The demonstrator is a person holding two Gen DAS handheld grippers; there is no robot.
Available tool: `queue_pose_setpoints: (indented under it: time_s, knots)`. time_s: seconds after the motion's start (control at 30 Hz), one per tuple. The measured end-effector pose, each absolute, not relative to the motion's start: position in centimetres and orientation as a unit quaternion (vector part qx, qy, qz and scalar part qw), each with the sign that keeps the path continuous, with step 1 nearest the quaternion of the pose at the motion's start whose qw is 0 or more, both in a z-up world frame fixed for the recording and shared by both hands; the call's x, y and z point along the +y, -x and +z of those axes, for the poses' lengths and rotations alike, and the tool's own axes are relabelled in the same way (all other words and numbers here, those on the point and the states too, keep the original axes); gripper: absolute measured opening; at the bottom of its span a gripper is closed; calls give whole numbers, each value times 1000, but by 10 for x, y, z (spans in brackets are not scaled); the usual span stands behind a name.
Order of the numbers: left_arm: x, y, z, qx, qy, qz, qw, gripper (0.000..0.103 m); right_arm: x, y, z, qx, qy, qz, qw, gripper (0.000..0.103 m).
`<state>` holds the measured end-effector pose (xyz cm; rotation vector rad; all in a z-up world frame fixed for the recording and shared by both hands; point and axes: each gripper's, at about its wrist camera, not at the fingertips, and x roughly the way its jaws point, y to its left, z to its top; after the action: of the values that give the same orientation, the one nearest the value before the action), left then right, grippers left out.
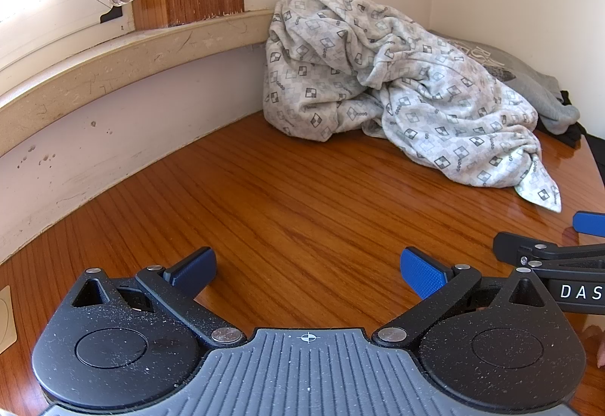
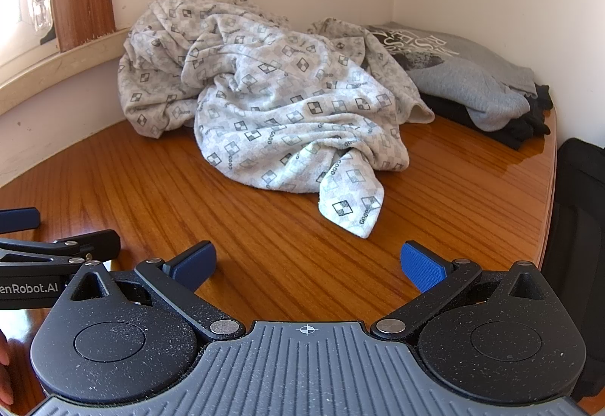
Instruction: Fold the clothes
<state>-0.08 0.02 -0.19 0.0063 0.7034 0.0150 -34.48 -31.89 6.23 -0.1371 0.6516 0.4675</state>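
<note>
Your left gripper and right gripper both gape empty at lower frame, crumpled checked garment beyond at centre.

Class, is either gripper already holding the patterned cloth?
No: the left gripper and right gripper stand open above bare wood, short of the patterned cloth.

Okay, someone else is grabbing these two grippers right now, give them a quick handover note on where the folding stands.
Left gripper: open, empty, low over the wooden table.
Right gripper: open, empty, beside the left one.
Patterned garment: crumpled in a heap at the back of the table against the wall, one corner trailing toward the right gripper.
Grey printed top: lies on dark clothes in the far right corner, looks already folded.
Done: nothing on the patterned garment.
Left: spread it flat, fold it; the trailing corner looks the easiest first grasp.
</note>
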Motion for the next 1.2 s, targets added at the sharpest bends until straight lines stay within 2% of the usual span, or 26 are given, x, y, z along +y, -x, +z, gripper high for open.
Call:
queue_pose_setpoints:
  time_s: [0.37,0.53,0.67,0.87,1.0,1.07,1.13,1.2]
  knots:
    - [12,6,4,334,-10,-7,943,103,-317,345,63,315,72,239,916,103]
    - [38,12,21,289,24,2,957,103,-314,332,68,326,90,307,890,103]
    - [54,13,26,273,58,-10,960,103,-320,305,84,329,41,325,886,103]
    - [74,14,29,258,101,-29,960,103,-318,280,116,216,75,306,924,103]
    - [78,15,28,255,110,-40,960,103,-308,248,119,223,84,312,920,103]
    - [79,15,27,254,117,-43,959,103,-303,236,118,218,94,320,917,101]
    - [82,15,27,253,124,-45,959,103,-296,227,114,214,116,334,910,89]
    - [84,15,27,253,132,-44,957,103,-288,222,111,212,141,345,903,82]
